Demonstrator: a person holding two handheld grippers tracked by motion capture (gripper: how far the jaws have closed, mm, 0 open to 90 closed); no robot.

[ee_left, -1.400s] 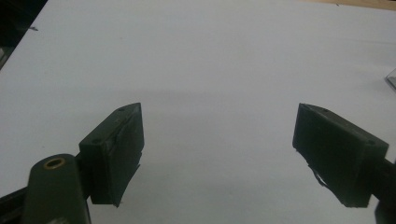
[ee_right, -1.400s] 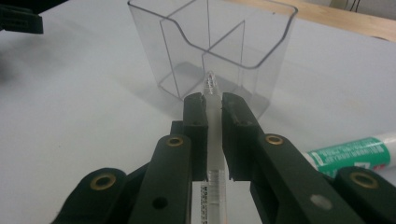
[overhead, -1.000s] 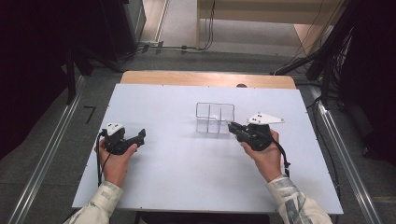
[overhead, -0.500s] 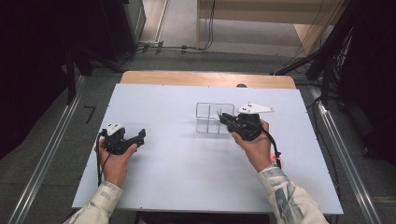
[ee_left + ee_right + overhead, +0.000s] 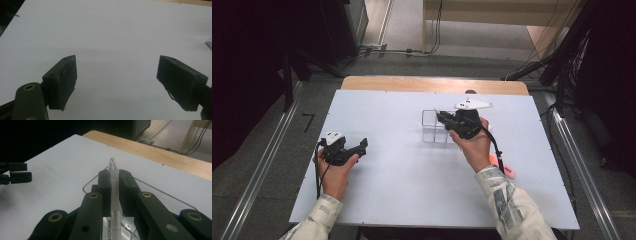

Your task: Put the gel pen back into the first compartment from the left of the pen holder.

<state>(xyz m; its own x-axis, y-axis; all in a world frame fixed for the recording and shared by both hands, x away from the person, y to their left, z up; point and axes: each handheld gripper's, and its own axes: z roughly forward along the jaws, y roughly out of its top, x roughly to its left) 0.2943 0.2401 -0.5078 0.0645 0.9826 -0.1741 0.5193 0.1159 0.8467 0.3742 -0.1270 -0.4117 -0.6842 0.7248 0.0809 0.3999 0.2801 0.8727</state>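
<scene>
White table (image 5: 412,195), grey floor (image 5: 272,150), wooden bench (image 5: 432,84)

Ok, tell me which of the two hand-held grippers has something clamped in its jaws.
The right hand-held gripper: its jaws are shut on a clear plastic pen, over the clear plastic organiser tray. The left hand-held gripper stands open over the bare white table.

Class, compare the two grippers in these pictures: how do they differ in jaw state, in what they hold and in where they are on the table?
The left gripper is open and holds nothing; the right gripper is shut on a clear pen. The left gripper sits over bare white table; the right is above the clear plastic organizer. Both are black and hand-held.
</scene>
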